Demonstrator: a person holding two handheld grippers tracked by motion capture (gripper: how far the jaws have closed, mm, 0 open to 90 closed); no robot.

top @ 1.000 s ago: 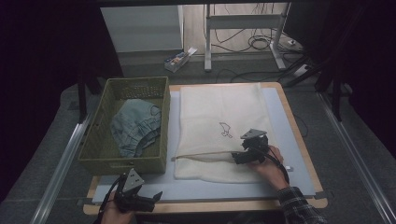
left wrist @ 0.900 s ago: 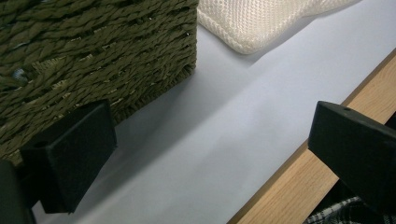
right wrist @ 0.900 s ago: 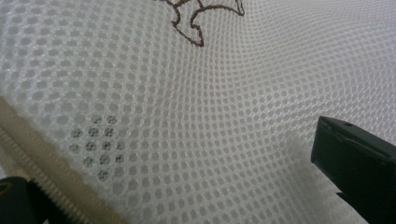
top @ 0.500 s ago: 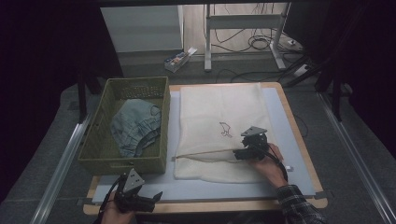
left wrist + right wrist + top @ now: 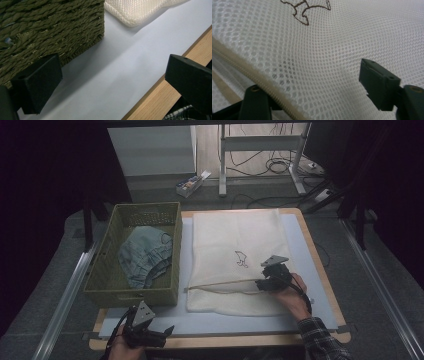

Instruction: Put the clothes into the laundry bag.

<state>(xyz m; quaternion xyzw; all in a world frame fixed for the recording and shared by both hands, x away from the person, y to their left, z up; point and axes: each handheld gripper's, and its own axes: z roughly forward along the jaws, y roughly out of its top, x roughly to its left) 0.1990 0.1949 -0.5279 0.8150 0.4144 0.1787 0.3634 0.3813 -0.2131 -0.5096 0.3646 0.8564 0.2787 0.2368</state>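
A white mesh laundry bag (image 5: 235, 255) with a small brown embroidered outline is lying flat on the pale grey mat (image 5: 185, 265) that covers the wooden tabletop (image 5: 320, 265), reaching from the far edge nearly to the near edge, right of the middle. Its beige zipper (image 5: 220, 284) is running across the bag's lower part. The right gripper (image 5: 261, 284) is resting on the bag at the zipper's right end; in the right gripper view its black jaws are standing partly apart, one beside the zipper's teeth and the other on the mesh, and they have just been closing with the mesh and zipper between them, the pads not yet pressing on either. The left gripper (image 5: 167, 331) is lying low at the near left corner of the tabletop, its jaws wide apart over bare mat with nothing between them, just beside the olive woven basket (image 5: 100, 270). That basket is sitting along the left edge, holding a crumpled blue denim garment (image 5: 145, 255).
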